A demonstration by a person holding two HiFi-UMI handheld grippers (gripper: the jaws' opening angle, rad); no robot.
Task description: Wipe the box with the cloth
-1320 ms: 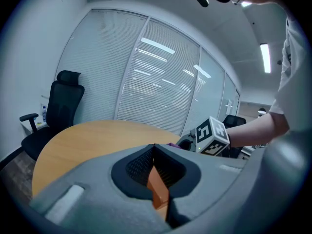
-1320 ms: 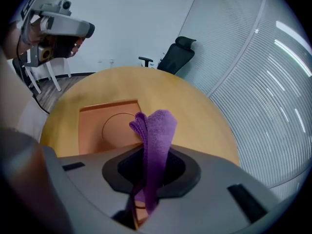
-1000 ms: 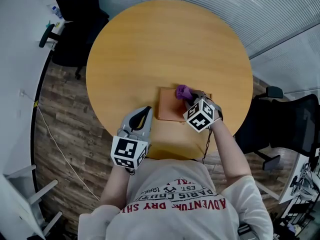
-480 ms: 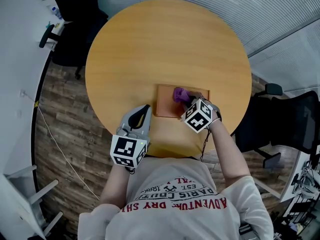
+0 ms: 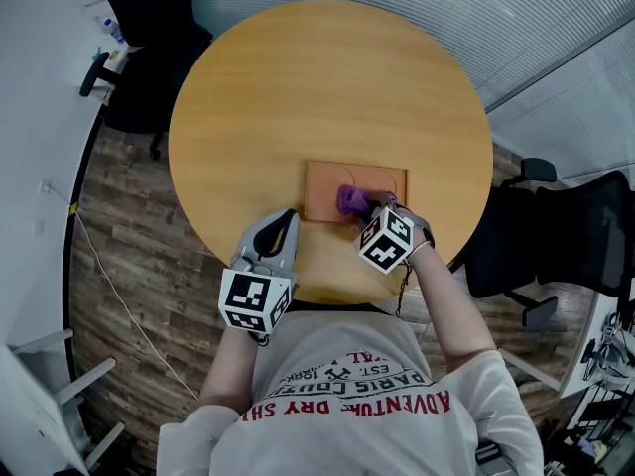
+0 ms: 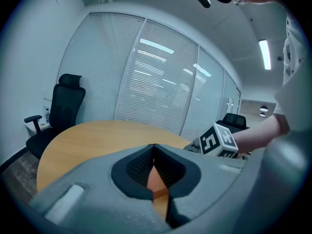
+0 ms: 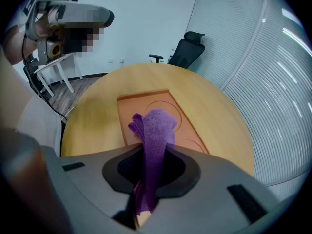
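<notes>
A flat orange box (image 5: 327, 188) lies on the round wooden table (image 5: 298, 97), near its front edge. My right gripper (image 5: 365, 207) is shut on a purple cloth (image 5: 349, 200), which rests on the middle of the box. In the right gripper view the purple cloth (image 7: 153, 135) hangs out of the closed jaws over the orange box (image 7: 146, 113), whose lid has circular grooves. My left gripper (image 5: 281, 228) sits at the table's front edge, left of the box, with its jaws closed and nothing between them. A sliver of the orange box (image 6: 155, 177) shows through its jaws.
Black office chairs stand at the back left (image 5: 149, 58) and at the right (image 5: 556, 246) of the table. White blinds (image 5: 476, 18) line the far wall. A cable (image 5: 109, 276) runs along the wood floor at the left.
My right gripper has dragged the purple cloth leftward and toward me across the box lid. The left gripper has stayed where it was.
</notes>
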